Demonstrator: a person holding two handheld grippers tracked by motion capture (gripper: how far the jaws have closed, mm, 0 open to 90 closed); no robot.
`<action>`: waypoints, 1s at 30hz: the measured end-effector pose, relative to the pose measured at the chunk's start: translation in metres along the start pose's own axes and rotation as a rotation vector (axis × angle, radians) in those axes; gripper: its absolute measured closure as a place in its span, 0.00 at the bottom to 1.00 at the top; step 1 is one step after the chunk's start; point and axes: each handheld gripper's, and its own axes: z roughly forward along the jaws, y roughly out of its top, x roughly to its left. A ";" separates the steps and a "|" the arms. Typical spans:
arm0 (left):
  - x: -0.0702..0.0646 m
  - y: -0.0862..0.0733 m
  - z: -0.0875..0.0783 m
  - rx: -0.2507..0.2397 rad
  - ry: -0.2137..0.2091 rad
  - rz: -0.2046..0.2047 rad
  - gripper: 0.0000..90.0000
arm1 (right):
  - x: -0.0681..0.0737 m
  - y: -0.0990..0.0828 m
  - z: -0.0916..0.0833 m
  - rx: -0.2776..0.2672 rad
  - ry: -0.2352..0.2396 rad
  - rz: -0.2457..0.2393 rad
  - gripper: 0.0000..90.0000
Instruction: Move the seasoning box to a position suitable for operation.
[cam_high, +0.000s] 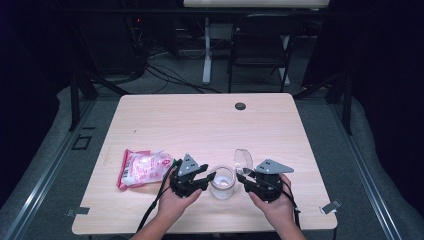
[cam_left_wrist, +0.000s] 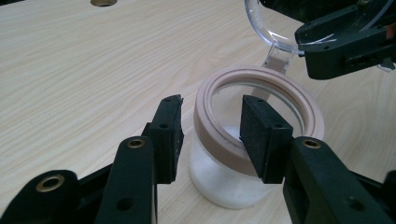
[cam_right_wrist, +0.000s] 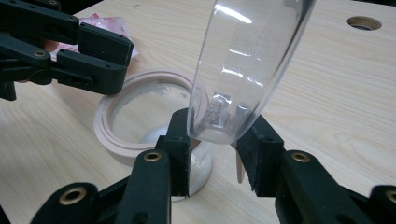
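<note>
A pink and white packet (cam_high: 144, 168) lay flat on the left part of the desk (cam_high: 200, 120), just left of the person's left hand (cam_high: 172, 204).

The left gripper (cam_high: 204, 179) sat next to the packet, held low over the desk and pointed toward a glass jar (cam_high: 222, 183) that stood upright near the front edge, between the two grippers. In the left gripper view the gripper (cam_left_wrist: 212, 133) straddled one side of the jar's (cam_left_wrist: 233, 182) wide pinkish rim (cam_left_wrist: 261, 79): one jaw stood outside the rim with a small gap, and the other reached over the mouth, inside the ring. Whether the inner pad pressed on the rim could not be told, so a firm grip was not certain. White powder or grains lay in the bottom of the jar.

Right of the jar, its clear round lid (cam_high: 243, 161) stood tilted up on its hinge, open, at the jar's right side. The right gripper (cam_high: 246, 179), in the person's right hand (cam_high: 276, 202), met the lid at its lower edge. In the right gripper view the gripper (cam_right_wrist: 212, 140) had the lid's (cam_right_wrist: 247, 56) bottom edge between its two jaws, both pads against the clear plastic, holding it up off the jar's mouth.

Farther back, a small round hole (cam_high: 240, 106) sat in the desk near its far edge, and a dark folding chair (cam_high: 260, 47) stood on the floor beyond.
</note>
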 end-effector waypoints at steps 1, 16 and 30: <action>0.000 0.000 0.000 0.002 0.000 0.001 0.66 | -0.001 0.000 0.000 -0.001 0.002 0.001 0.74; 0.002 -0.002 -0.008 -0.009 0.018 -0.001 0.65 | -0.009 0.002 0.004 -0.011 0.043 0.020 0.81; 0.003 -0.009 -0.018 -0.017 0.049 -0.008 0.64 | -0.022 0.008 0.010 -0.010 0.087 0.035 0.82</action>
